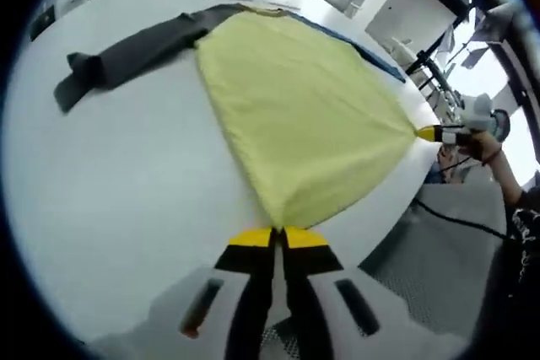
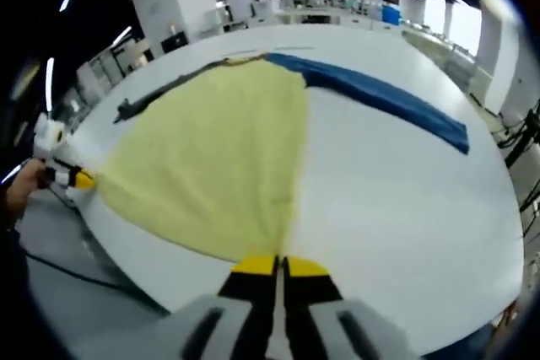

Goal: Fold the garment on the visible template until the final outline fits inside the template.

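A: Where's your garment?

B: Yellow, spread flat on the white table. Each of your grippers has a bottom corner of it, right at the table's near edge.

A: Left gripper?

B: Your jaws are closed, pinched on the corner that comes to a point just at their yellow tips. The cloth fans away from them up the table.

A: Right gripper?

B: Same. Your jaws are closed on the other corner, cloth running up and left from the tips. In the left gripper view it sits at the far corner.

A: Anything else there?

B: Dark grey sleeve sticking out left, blue strip along the other side, touching the collar end.
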